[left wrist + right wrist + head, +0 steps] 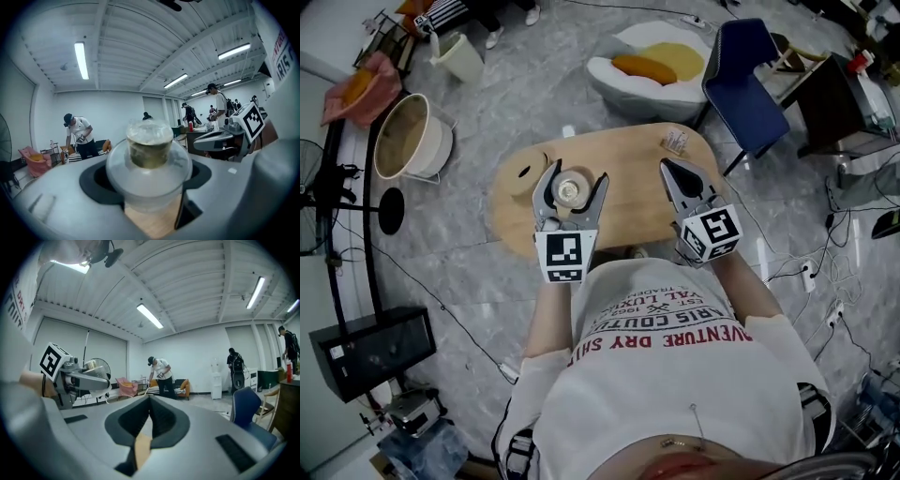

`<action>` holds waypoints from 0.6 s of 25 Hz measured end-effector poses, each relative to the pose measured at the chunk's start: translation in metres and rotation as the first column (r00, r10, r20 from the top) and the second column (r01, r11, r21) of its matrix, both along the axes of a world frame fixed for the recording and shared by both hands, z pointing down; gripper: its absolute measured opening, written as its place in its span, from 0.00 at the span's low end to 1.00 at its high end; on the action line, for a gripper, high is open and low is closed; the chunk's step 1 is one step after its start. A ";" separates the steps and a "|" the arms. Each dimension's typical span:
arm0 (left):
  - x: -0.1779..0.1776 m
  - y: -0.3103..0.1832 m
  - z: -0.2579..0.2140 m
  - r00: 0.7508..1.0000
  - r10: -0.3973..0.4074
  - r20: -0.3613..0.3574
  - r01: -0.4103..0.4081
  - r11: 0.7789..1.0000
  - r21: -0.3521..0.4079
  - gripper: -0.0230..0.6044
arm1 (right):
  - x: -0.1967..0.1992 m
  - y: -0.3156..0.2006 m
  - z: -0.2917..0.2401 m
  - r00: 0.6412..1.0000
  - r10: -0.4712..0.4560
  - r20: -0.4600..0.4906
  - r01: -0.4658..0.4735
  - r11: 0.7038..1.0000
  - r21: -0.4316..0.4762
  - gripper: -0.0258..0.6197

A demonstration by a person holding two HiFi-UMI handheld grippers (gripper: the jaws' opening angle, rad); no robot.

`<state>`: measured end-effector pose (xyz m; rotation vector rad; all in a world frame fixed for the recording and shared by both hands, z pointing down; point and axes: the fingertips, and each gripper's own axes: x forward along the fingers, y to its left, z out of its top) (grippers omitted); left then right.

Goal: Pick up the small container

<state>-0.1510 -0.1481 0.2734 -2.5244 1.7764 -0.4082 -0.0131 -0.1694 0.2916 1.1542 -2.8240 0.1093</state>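
Observation:
The small container, a clear round tub with a narrower lid, sits between the jaws of my left gripper above the oval wooden table. In the left gripper view the container fills the gap, and both dark pads press on its sides. Wood shows just beneath it; I cannot tell whether it is lifted off the table. My right gripper hovers over the table's right part, shut and empty. In its own view the right gripper has its jaws meeting in a point.
A flat wooden ring lies on the table left of the container, and a small packet near its far right edge. A blue chair, a white beanbag and a round basket stand around the table. People work in the background.

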 end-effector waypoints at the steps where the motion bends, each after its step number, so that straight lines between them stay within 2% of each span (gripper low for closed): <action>1: -0.001 0.003 -0.003 1.000 -0.001 -0.002 0.001 1.000 0.005 0.58 | -0.001 0.002 -0.002 1.000 -0.005 0.000 0.005 1.000 0.010 0.05; 15: -0.005 0.016 -0.008 1.000 0.018 -0.006 -0.018 1.000 0.005 0.58 | -0.024 0.019 -0.019 0.998 -0.067 -0.022 0.069 0.994 0.087 0.05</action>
